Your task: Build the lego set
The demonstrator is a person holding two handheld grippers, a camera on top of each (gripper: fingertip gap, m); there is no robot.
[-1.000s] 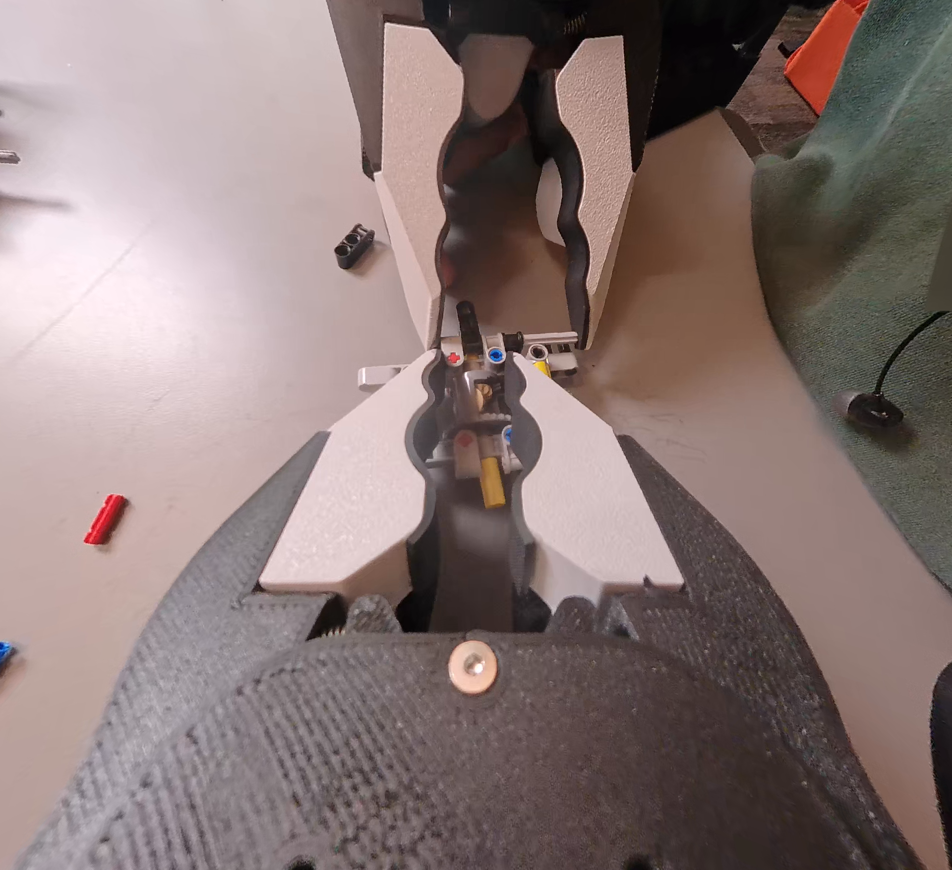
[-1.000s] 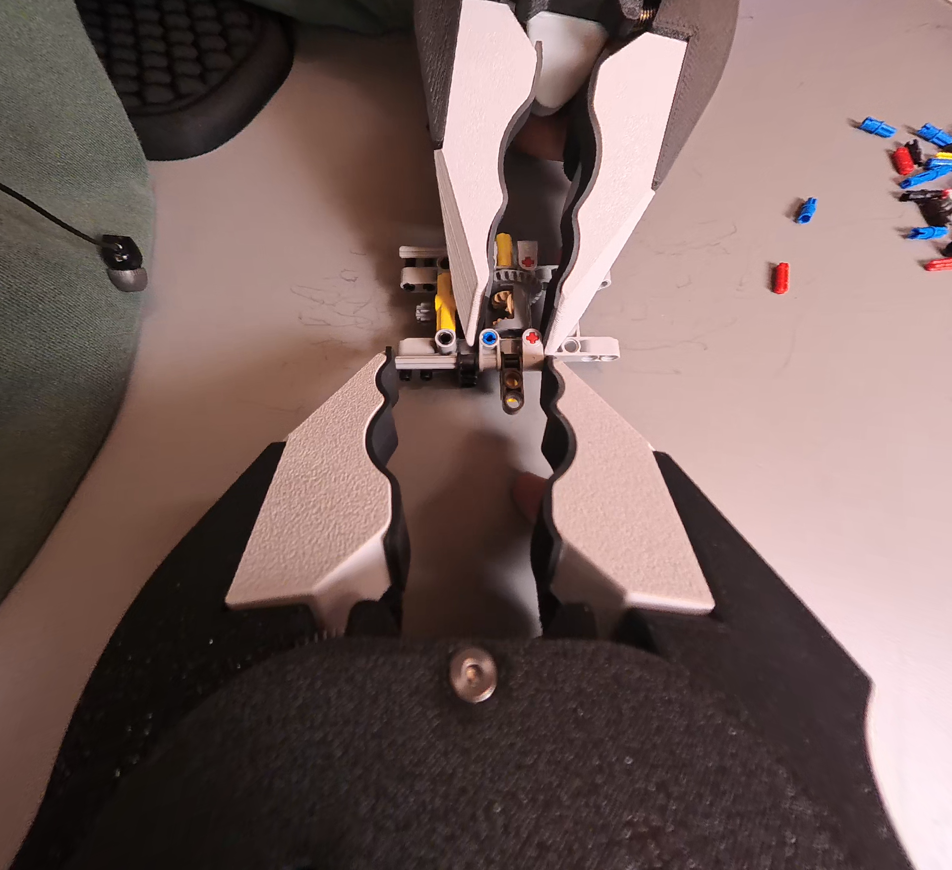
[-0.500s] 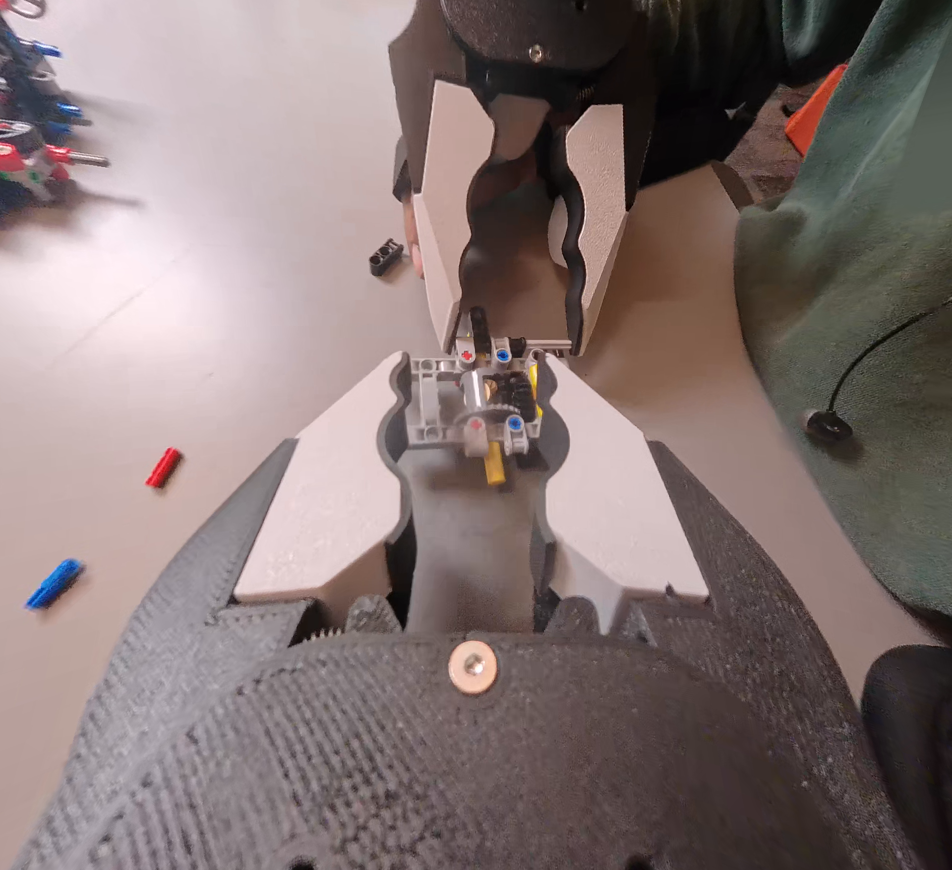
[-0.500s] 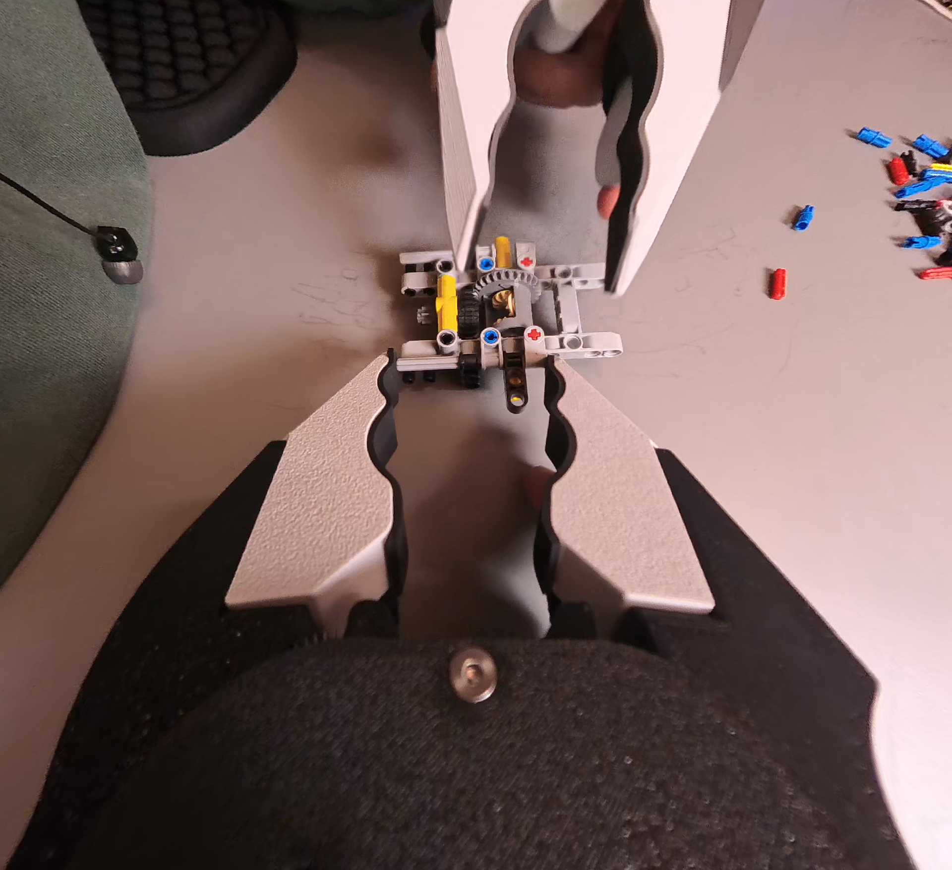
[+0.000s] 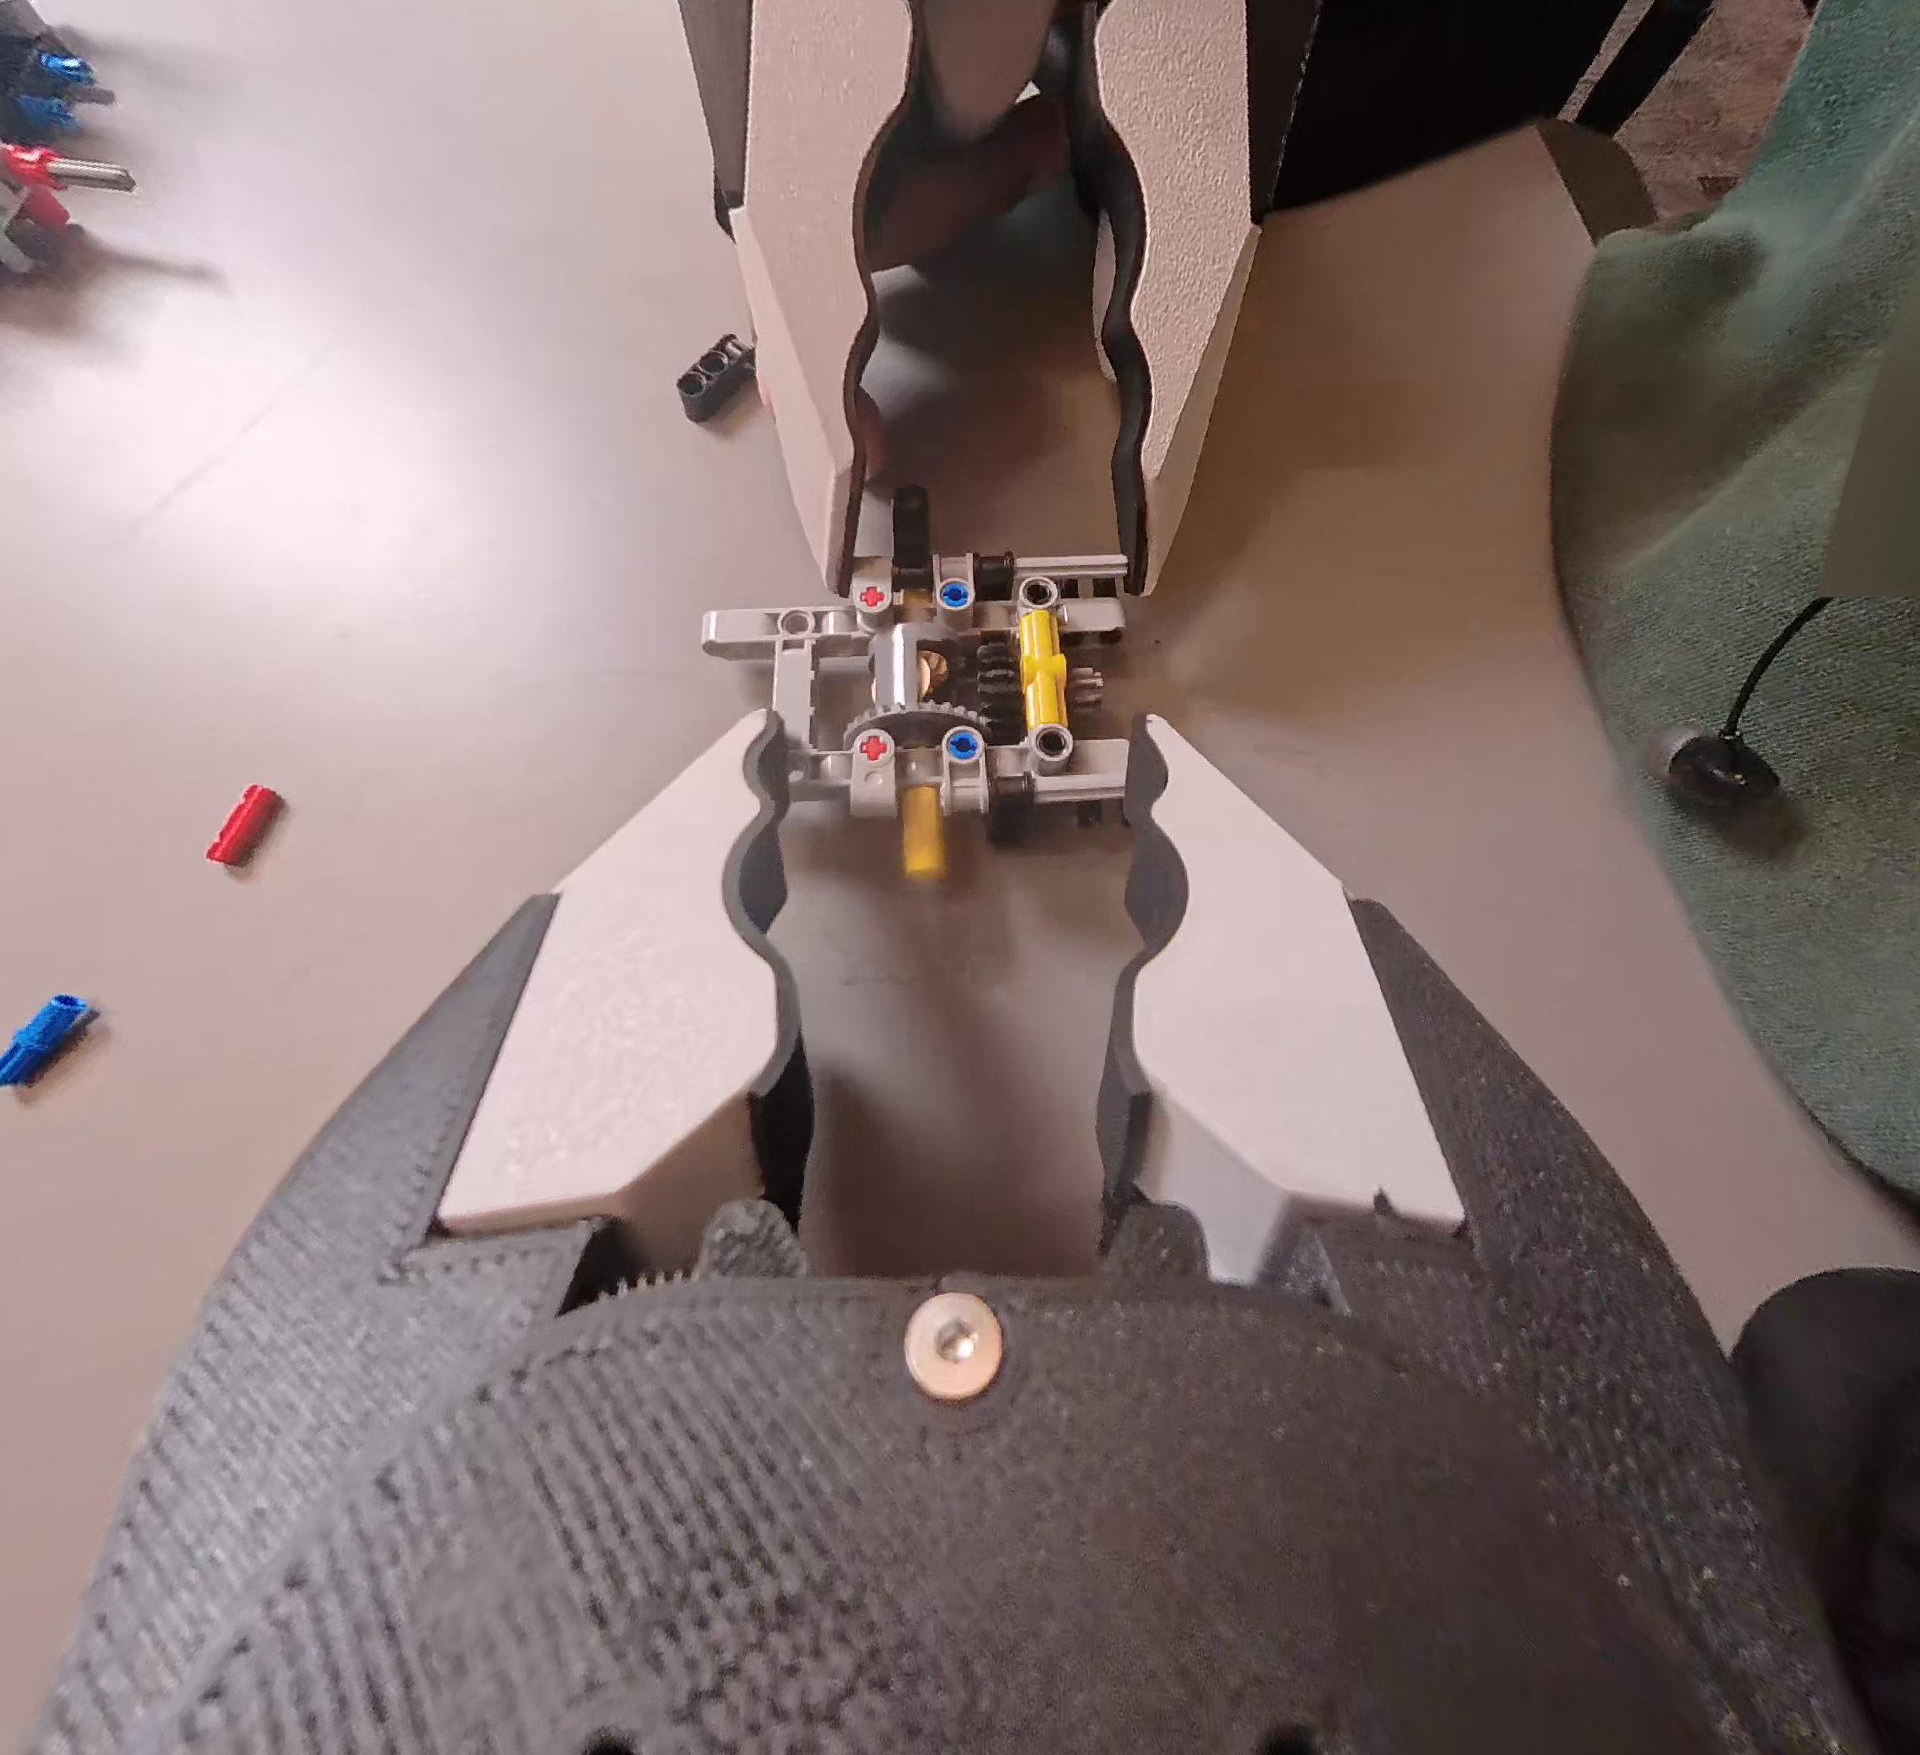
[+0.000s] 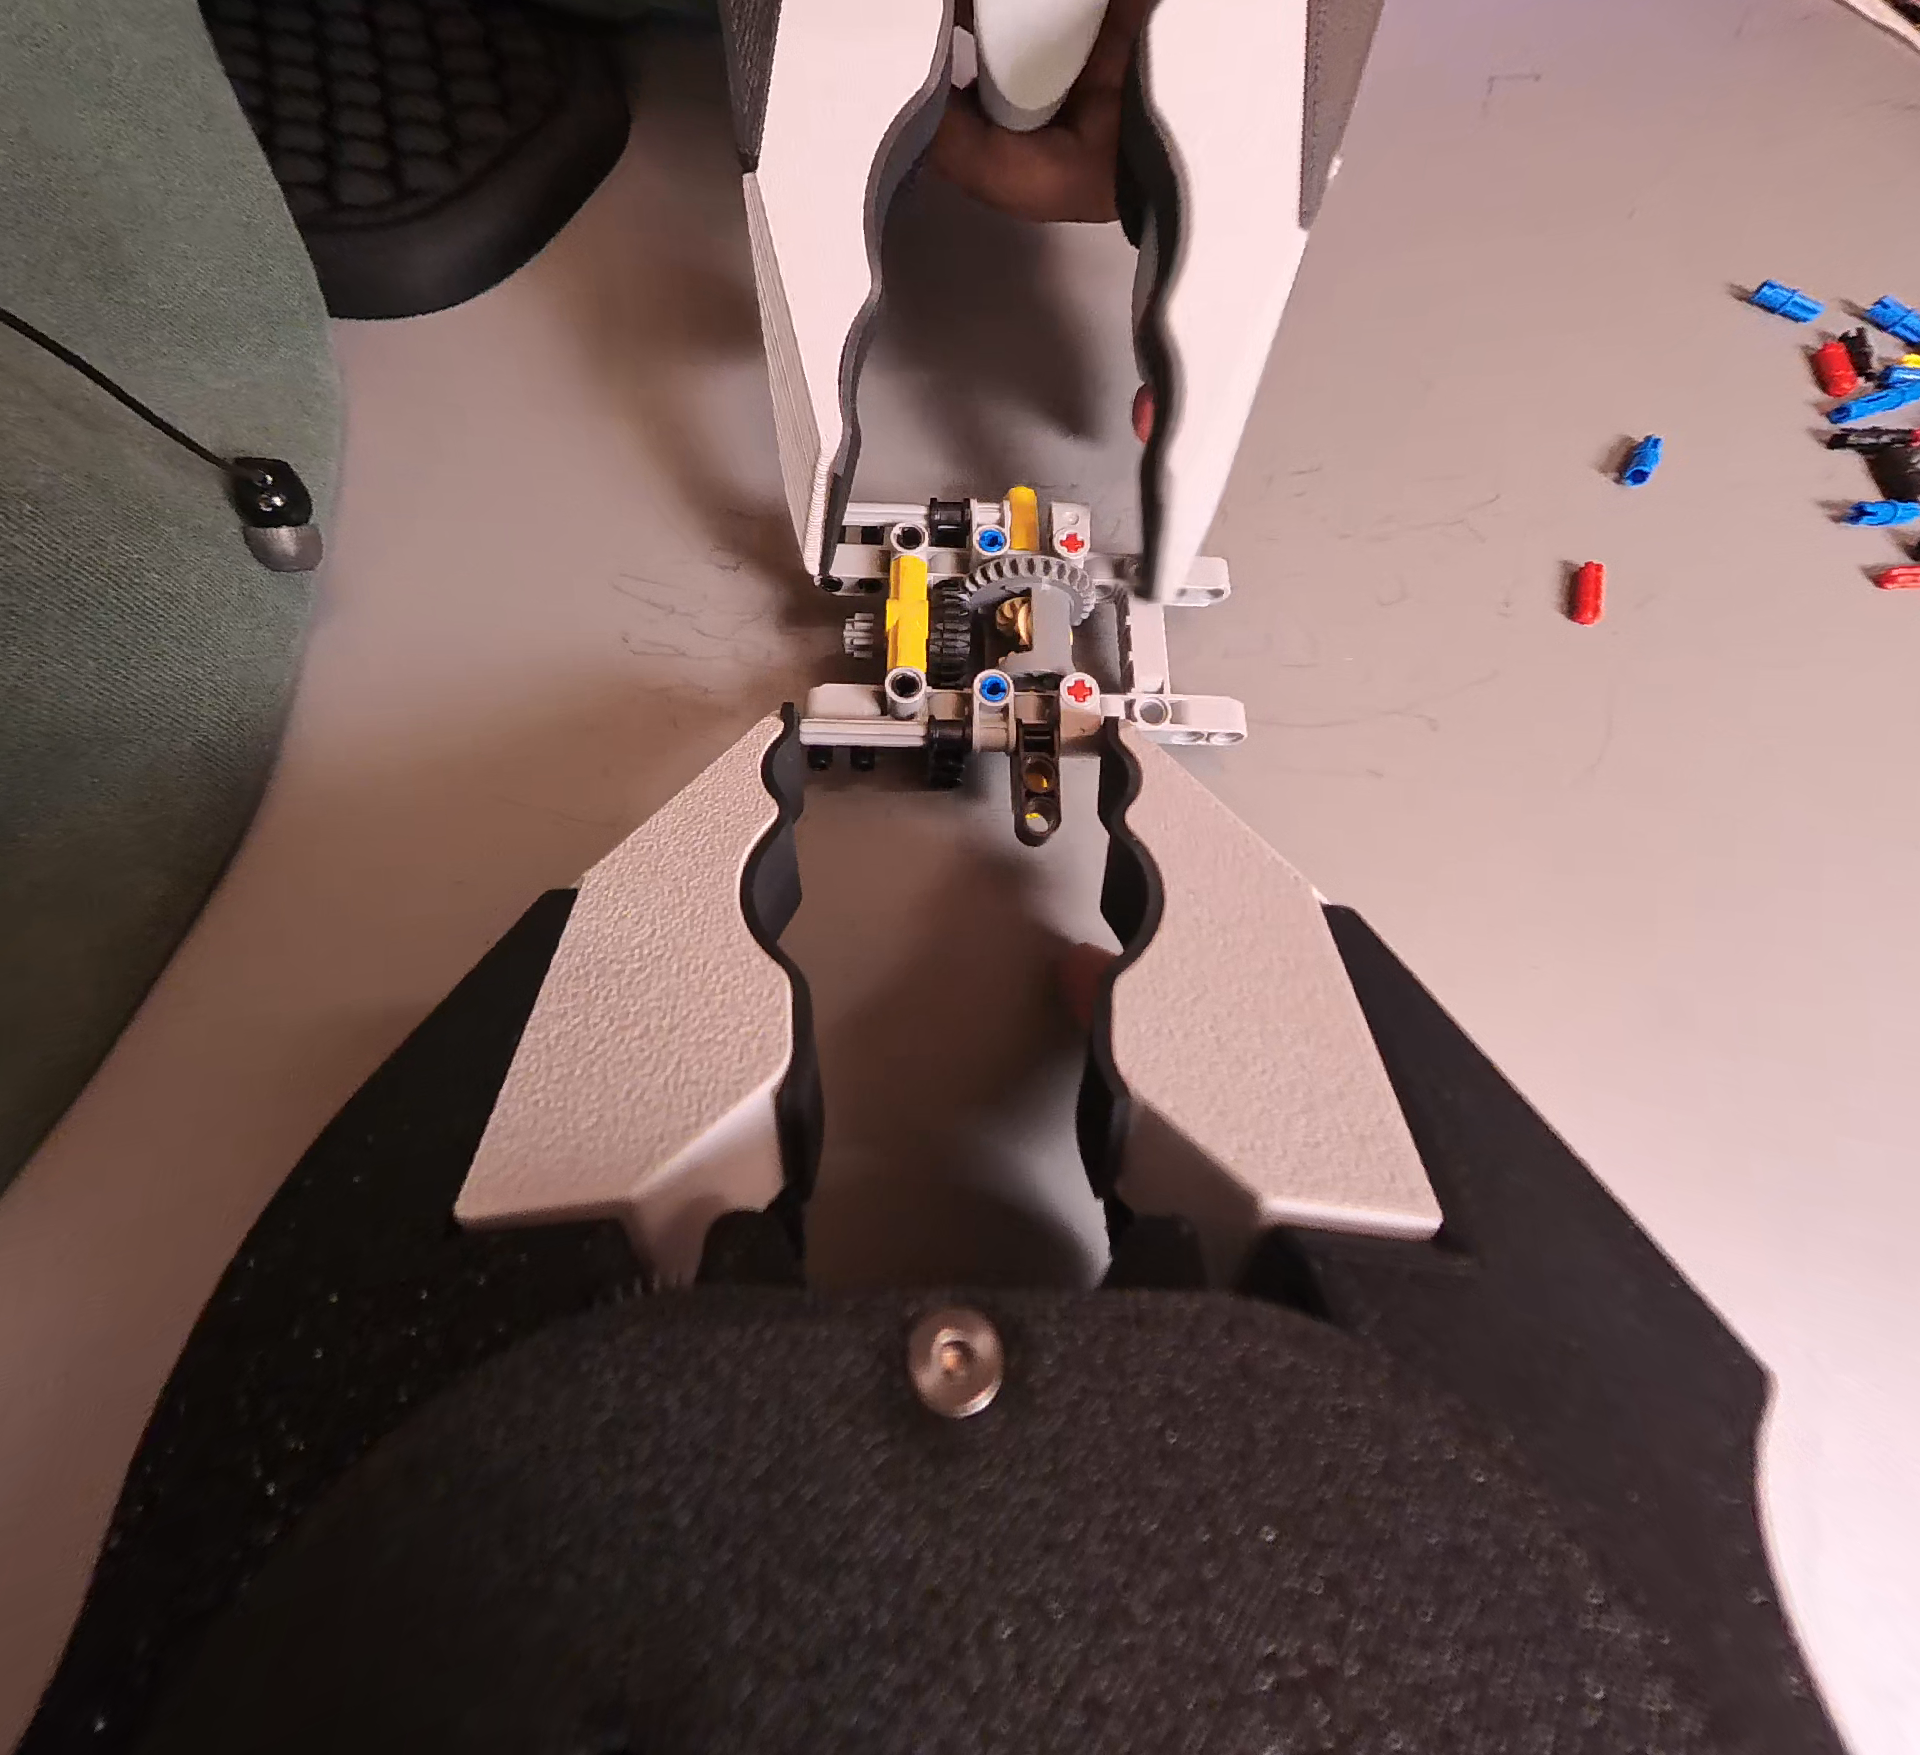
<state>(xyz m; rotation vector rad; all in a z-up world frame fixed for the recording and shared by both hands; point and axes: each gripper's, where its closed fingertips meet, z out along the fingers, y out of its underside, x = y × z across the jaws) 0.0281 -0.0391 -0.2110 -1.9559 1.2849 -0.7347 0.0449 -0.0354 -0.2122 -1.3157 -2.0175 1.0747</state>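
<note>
Grey lego frame (image 5: pixel 914 697) now lies flat on your desk (image 5: pixel 416 458), released; your left gripper (image 5: pixel 951 739) has spread wide at its near edge, right gripper (image 6: pixel 951 734) wide opposite.

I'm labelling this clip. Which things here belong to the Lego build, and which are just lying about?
Job:
- grey gear assembly
- left hand-held gripper
- right hand-held gripper
- loose red pin
- loose blue pin
- black beam

Lying about:
- green cloth
- black cable

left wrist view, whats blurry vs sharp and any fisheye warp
Left wrist view: the gear assembly is sharp; the parts pile at the left edge is smeared; strong wide-angle stretch bulges the frame edges. Right wrist view: same warp, with loose pins fairly crisp.
</note>
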